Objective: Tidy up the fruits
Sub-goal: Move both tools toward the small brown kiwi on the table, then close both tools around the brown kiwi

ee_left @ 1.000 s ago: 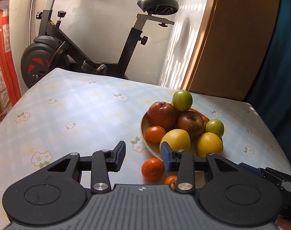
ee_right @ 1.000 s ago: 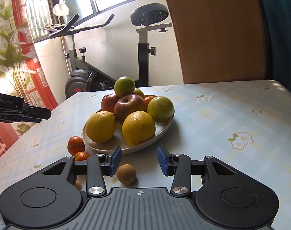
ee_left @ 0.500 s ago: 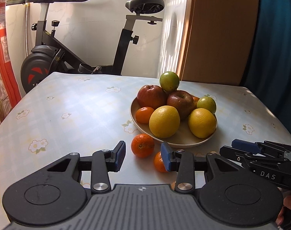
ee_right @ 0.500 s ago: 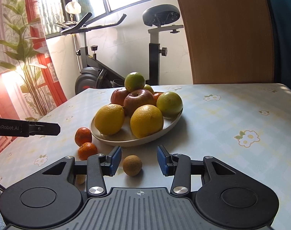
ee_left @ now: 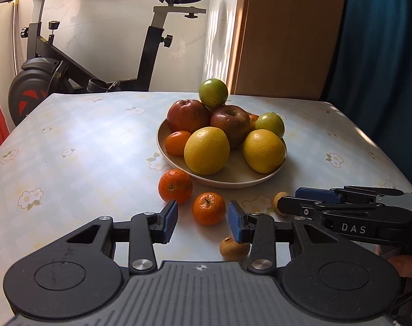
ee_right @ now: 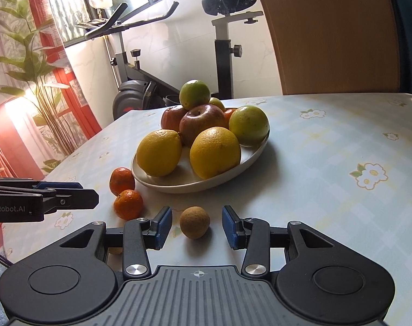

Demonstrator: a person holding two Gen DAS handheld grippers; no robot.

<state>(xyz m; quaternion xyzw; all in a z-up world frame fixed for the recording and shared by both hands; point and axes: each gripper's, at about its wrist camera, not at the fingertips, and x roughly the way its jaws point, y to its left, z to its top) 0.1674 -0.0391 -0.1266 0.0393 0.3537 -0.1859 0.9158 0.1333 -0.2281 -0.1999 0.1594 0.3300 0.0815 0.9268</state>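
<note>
Lining up both pickups: left gripper [ee_left: 201,220] jaws open around a loose tangerine [ee_left: 208,208], right gripper [ee_right: 196,227] jaws open around a brown fruit [ee_right: 194,222] on the table [ee_right: 328,168], each needing closing, then lifting to the plate [ee_right: 249,160].

in the left wrist view the table [ee_left: 78,152] lies bare across the left half. centre frame, the heaped plate [ee_left: 219,180] blocks passage, two mandarins [ee_left: 208,208] lie just before it, and the right gripper [ee_left: 290,203] crosses the lower right. bare cloth fills the right of the right wrist view.
</note>
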